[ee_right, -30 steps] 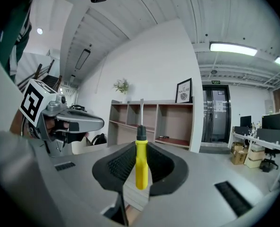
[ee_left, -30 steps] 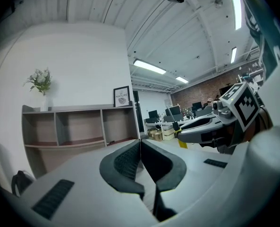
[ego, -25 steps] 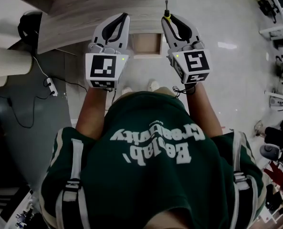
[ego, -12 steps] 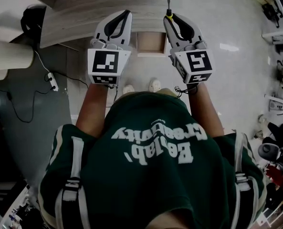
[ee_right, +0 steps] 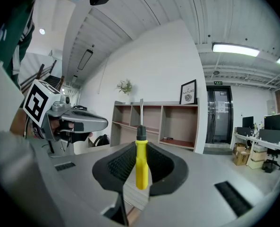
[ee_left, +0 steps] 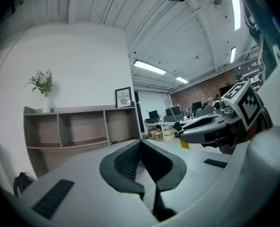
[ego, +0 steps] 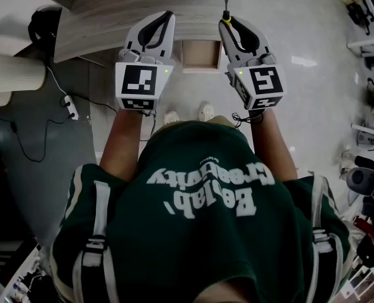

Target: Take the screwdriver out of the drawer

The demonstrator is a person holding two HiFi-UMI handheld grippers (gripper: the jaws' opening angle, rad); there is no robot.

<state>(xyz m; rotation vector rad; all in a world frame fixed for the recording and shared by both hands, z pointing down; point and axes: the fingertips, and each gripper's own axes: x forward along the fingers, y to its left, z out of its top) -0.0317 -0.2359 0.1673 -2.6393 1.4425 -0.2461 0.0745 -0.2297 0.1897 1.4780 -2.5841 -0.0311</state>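
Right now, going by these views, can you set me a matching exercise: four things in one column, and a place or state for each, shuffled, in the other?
Things:
1. left gripper
2. right gripper
3. screwdriver
4. framed picture

Places and states:
A. on top of the shelf unit
B. shut on a yellow handle
C. shut, nothing in it
D. metal shaft sticking out past the gripper's tips

Pairs: 1-C, 2-B, 3-D, 4-A.
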